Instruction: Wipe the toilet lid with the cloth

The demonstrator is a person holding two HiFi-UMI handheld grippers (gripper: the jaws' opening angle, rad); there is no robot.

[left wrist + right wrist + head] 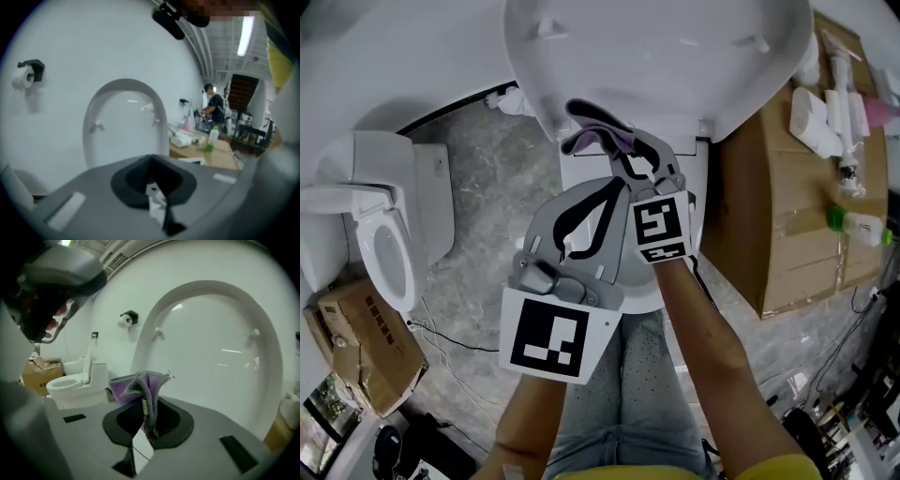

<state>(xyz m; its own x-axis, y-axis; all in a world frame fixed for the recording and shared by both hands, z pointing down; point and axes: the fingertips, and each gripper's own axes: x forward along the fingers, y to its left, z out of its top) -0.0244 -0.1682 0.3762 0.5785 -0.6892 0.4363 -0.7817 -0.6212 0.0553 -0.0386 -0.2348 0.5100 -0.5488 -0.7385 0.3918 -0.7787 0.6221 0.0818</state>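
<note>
The white toilet lid (pixel 675 47) stands raised at the top of the head view. It fills the background in the left gripper view (pixel 124 126) and the right gripper view (pixel 211 357). My right gripper (pixel 623 150) is shut on a folded purple and grey cloth (pixel 595 127), which hangs close in front of the lid's lower part. The cloth (pixel 138 385) sticks up from between the shut jaws of that gripper (pixel 145 427). My left gripper (pixel 614 187) sits just below and left of the right one, its jaws shut (pixel 157 197) with nothing in them.
A second white toilet (pixel 380 234) stands at the left, with a cardboard box (pixel 361 342) near it. A large cardboard box (pixel 797 216) at the right carries bottles and packages. A toilet-paper holder (pixel 28 72) hangs on the wall. A person (pixel 213 105) stands far back right.
</note>
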